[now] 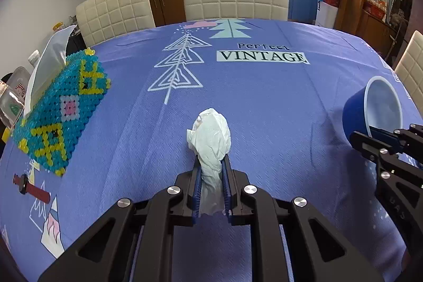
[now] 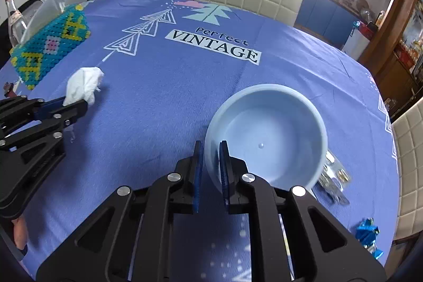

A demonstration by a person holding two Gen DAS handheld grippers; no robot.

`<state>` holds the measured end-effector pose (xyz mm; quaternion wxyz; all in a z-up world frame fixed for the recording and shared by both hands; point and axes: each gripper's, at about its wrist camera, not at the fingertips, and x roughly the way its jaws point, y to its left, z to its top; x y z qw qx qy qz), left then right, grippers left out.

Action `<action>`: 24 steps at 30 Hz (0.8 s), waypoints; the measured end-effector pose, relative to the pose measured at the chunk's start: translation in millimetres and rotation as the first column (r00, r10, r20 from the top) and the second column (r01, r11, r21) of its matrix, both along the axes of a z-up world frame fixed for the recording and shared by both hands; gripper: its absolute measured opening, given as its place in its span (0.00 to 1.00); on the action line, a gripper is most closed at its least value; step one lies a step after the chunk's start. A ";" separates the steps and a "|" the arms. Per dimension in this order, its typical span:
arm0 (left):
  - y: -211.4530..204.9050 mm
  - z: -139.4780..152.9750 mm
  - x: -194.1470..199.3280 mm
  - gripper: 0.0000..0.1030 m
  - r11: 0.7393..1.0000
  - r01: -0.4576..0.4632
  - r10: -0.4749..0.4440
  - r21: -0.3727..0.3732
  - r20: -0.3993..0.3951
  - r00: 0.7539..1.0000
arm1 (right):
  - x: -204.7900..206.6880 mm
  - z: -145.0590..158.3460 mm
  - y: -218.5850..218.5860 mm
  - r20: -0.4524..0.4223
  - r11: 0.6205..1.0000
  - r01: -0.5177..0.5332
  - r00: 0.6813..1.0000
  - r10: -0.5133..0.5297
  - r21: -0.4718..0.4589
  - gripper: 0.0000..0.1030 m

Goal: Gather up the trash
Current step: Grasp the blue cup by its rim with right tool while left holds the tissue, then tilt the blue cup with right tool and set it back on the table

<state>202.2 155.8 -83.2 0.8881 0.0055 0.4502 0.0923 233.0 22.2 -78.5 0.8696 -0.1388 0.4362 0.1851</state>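
Your left gripper (image 1: 211, 163) clamps the crumpled tissue (image 1: 210, 135); your right gripper (image 2: 211, 149) pinches the bowl (image 2: 267, 134) rim at seven o'clock.

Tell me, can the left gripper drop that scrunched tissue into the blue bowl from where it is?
Probably yes. The left gripper is shut on the tissue, the tablecloth between looks bare, and the right gripper tilts the bowl with its mouth open.

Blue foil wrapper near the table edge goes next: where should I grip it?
Take the blue foil wrapper by its raised crumpled upper folds, coming down from above with jaws across its narrow width. It lies low on the tablecloth, so a side approach would just push it.
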 end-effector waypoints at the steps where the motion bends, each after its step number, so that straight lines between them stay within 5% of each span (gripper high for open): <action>1: -3.2 0.5 -3.4 0.14 1.000 0.005 -0.005 0.000 0.000 1.000 | -7.8 3.0 -4.4 0.003 1.000 -0.002 1.000 0.002 0.002 0.11; 13: -81.5 12.3 -64.3 0.14 0.992 0.129 -0.129 0.018 0.019 0.991 | -99.6 20.6 -67.5 0.031 0.999 0.009 1.000 -0.007 -0.044 0.06; 24: -147.6 38.7 -99.3 0.14 0.976 0.215 -0.217 0.044 0.064 0.974 | -156.7 47.9 -148.3 0.091 0.996 0.094 0.991 -0.094 0.008 0.06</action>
